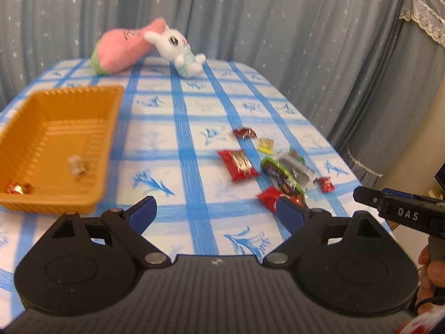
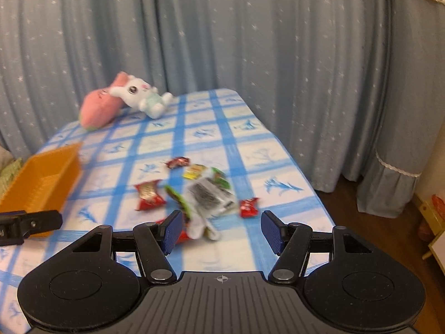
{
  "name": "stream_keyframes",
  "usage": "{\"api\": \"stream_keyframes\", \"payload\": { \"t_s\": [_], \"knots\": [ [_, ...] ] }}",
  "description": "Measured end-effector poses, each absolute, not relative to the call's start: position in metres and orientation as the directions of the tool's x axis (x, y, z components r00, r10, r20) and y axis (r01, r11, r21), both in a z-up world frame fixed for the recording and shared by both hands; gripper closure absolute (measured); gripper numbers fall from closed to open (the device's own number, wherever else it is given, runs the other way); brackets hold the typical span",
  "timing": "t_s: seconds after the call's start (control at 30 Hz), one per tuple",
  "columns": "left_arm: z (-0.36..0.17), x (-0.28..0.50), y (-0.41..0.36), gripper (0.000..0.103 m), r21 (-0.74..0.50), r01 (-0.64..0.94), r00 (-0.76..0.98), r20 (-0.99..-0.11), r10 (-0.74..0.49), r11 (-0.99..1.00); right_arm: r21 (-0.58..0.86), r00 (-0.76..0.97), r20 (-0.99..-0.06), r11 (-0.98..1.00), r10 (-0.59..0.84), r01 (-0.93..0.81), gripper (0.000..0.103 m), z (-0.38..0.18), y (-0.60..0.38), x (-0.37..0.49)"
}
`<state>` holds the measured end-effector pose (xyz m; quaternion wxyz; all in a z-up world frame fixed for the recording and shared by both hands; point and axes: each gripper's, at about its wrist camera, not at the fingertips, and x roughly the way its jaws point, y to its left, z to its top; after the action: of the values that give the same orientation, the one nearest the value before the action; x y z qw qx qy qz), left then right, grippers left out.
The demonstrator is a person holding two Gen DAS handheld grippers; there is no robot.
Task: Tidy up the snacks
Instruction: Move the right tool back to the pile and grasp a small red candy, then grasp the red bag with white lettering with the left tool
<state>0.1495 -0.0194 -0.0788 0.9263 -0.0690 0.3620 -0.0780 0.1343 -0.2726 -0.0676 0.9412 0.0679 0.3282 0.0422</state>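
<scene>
- My left gripper (image 1: 217,213) hangs over the worktop (image 1: 194,128) with its jaws spread wide and nothing between them.
- My right gripper (image 2: 221,229) has its jaws parted about halfway, released; the near end of the snack pile shows in the gap, but the blue pads (image 2: 271,231) do not press on anything.
- The orange basket (image 1: 83,91) sits at the left of the checked blue cloth. Inside it lie a small red and gold sweet (image 1: 18,188) in the near corner and a blurred clear-wrapped piece (image 1: 78,164) toward the middle.
- The loose snacks lie well apart from the basket, on the right side of the worktop: a red packet (image 1: 237,164), a dark red sweet (image 1: 244,132), a small yellow packet (image 1: 266,144), a long clear pack with dark contents (image 1: 296,171), a green-edged wrapper (image 1: 278,175), a small red sweet (image 1: 326,184) and another red packet (image 1: 268,197) nearest my left jaws.
- At the far edge a pink plush (image 1: 122,47) and a white rabbit toy (image 1: 178,47) lean together in front of the starred curtain (image 1: 278,14).
</scene>
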Motion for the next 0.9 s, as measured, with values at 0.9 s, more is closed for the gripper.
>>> {"api": "stream_keyframes", "payload": {
  "t_s": [0.9],
  "knots": [
    [-0.137,0.212,-0.069,0.022,-0.259,0.086,0.672,-0.698,-0.248,0.962,0.136,0.682,-0.714,0.987,0.158,-0.085,0.081,-0.141,-0.294,0.244]
  ]
}}
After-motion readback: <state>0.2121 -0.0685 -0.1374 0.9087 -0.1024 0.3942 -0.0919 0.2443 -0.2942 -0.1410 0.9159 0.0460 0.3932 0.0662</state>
